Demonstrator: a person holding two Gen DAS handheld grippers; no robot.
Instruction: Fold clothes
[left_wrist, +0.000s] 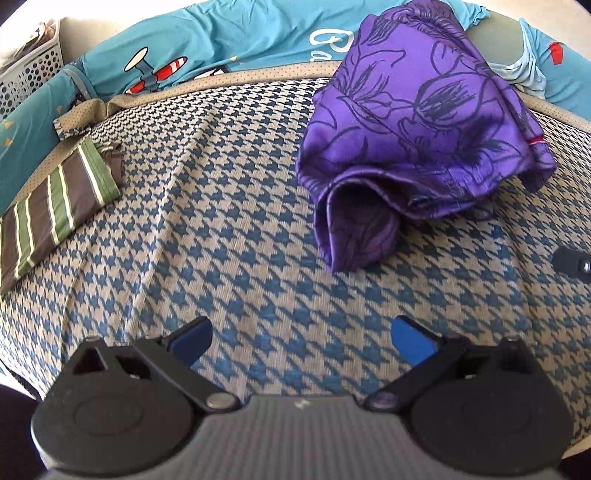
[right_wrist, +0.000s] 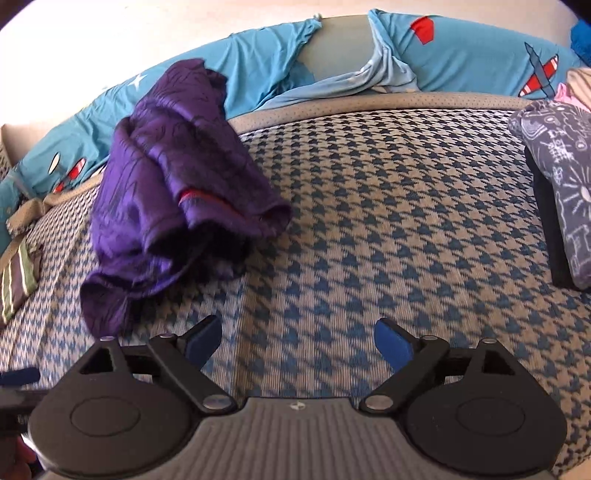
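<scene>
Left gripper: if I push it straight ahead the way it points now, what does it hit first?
Probably the houndstooth cover: the left gripper, jaws open and empty, looks slightly down at bare cloth. The crumpled purple garment lies ahead to the right of that line, so it would likely be missed, though depth is unclear.
</scene>
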